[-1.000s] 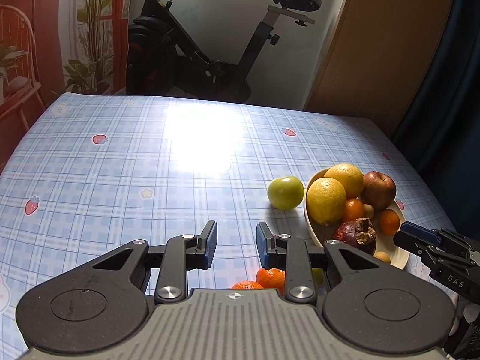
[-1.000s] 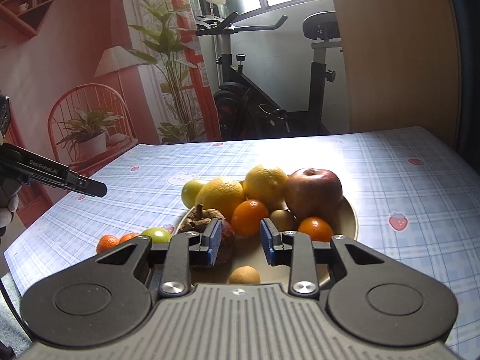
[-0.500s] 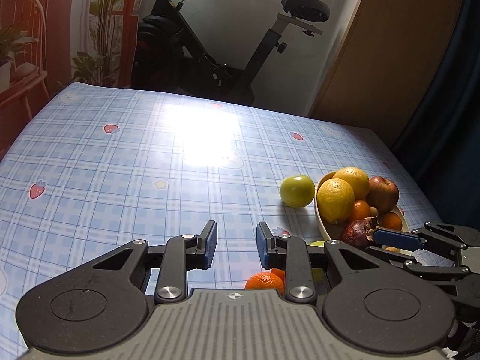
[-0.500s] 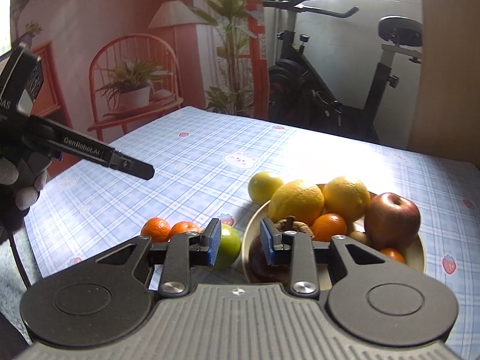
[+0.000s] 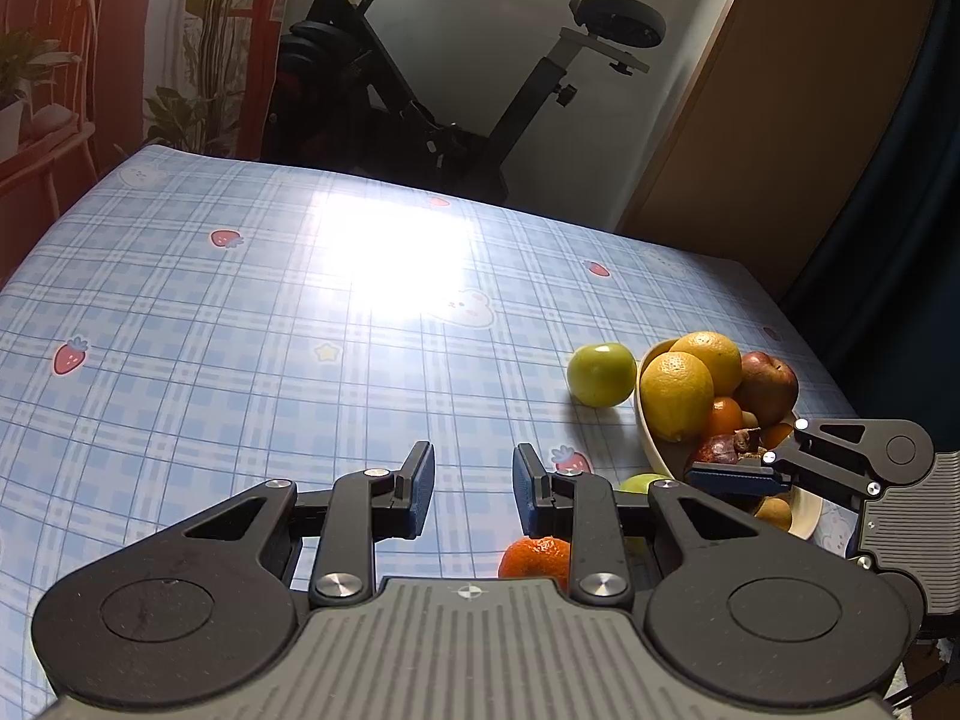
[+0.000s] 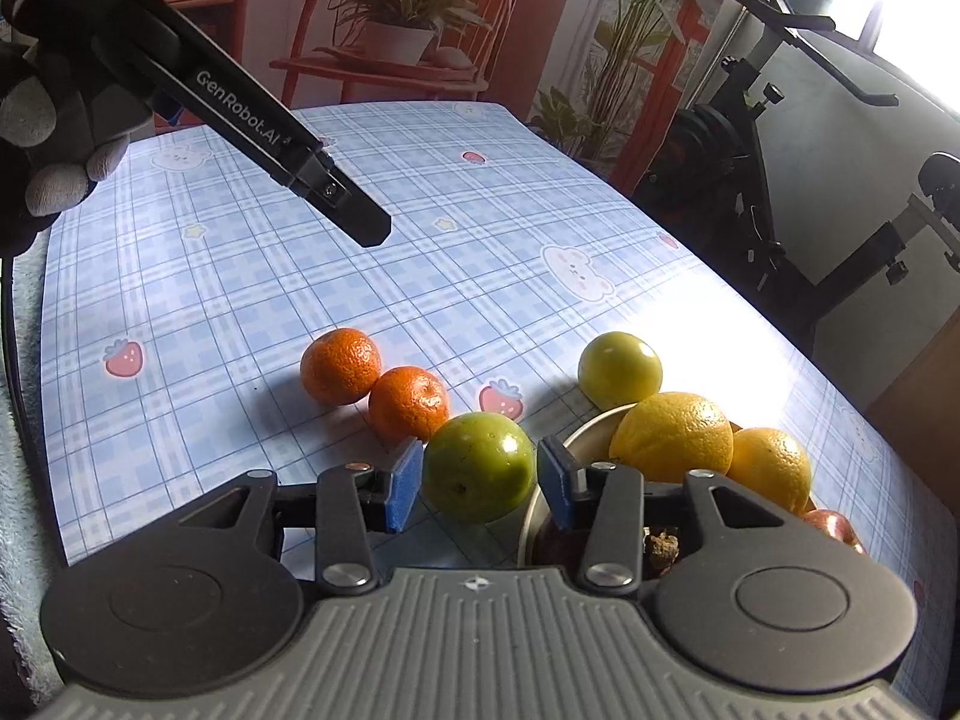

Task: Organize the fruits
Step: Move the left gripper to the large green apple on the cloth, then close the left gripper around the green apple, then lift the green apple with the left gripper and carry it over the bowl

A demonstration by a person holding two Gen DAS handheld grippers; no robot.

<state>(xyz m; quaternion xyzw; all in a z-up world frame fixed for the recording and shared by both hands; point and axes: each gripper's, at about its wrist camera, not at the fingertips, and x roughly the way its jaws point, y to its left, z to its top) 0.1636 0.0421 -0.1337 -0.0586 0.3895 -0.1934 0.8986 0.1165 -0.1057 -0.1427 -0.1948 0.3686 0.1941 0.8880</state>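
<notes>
Right gripper (image 6: 477, 483) spread, straddling green fruit (image 6: 480, 467), no contact; bowl (image 6: 591, 427) rim against right finger. Risk: closing finger snags rim, fruit rolls into tangerines (image 6: 408, 403) ahead-left.

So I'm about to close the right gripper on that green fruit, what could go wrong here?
The green fruit sits between the open right gripper pads beside the bowl rim: the right pad may catch the rim. The fruit also appears to touch a tangerine, which could roll. The bowl is heaped, so adding it may dislodge others.
</notes>
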